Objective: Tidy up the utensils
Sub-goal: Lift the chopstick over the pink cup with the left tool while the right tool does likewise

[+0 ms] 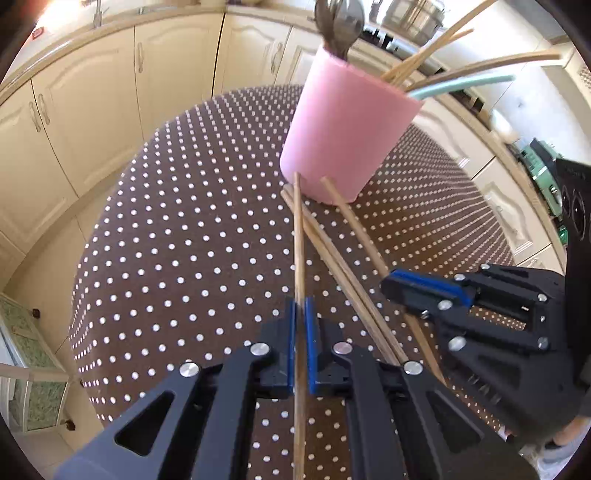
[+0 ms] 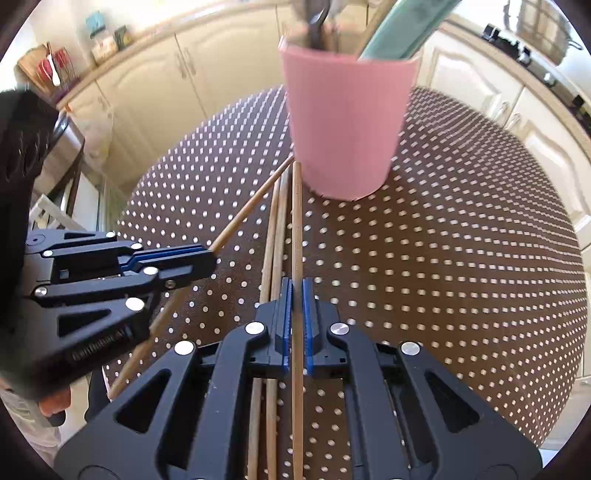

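Each gripper has taken one chopstick from the four lying on the table [image 1: 184, 221] in front of the pink cup [image 1: 343, 129], so the step in hand is the pick-up. The left gripper [image 1: 303, 314] is clamped on its chopstick [image 1: 298, 240], and the right gripper [image 2: 297, 295] is clamped on its own stick [image 2: 296, 221]. Next, I think, each stick must be lifted, tipped upright and dropped into the cup, clear of the utensils already standing there.

Cream kitchen cabinets [image 1: 92, 122] under a beige countertop [image 1: 110, 27], brown white-dotted tablecloth [image 1: 184, 240], bright daylight
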Demonstrator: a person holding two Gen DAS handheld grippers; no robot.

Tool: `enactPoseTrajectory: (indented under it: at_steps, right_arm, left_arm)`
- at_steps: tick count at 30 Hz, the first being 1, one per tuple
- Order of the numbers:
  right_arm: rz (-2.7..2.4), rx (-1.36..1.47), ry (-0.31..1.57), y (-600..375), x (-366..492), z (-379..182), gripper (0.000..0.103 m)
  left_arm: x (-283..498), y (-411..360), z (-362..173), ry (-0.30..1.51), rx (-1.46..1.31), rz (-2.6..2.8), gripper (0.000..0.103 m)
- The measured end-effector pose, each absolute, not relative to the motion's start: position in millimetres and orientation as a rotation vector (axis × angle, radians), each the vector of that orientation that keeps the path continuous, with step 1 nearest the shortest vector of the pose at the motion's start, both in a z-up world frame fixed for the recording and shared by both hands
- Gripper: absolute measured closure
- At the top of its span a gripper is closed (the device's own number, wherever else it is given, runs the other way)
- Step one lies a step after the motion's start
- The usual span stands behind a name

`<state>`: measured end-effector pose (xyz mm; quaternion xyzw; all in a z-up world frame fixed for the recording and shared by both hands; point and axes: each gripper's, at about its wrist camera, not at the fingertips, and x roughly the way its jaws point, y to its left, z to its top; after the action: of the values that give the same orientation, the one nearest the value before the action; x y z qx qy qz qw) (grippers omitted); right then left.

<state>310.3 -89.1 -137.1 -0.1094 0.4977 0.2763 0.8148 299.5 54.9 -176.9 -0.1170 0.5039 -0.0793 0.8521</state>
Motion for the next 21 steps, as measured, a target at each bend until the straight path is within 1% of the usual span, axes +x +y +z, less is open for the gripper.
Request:
enactPoseTrajectory:
  at_steps: [9, 13, 21]
  right_arm:
    - [0.639, -0.109, 0.813, -129, 278, -90, 0.097]
    - [0.646, -0.059, 0.692, -138, 265, -68, 0.097]
    - [0.631, 0.066, 0.456, -140, 273, -30, 0.097]
  left_arm:
    - [267, 58, -138, 0.852, -0.276, -0.199, 0.098]
    - [251, 54, -112, 0.690, -0.270, -0.249, 0.098]
    - [245, 50, -74, 0.409, -0.259, -0.316, 0.098]
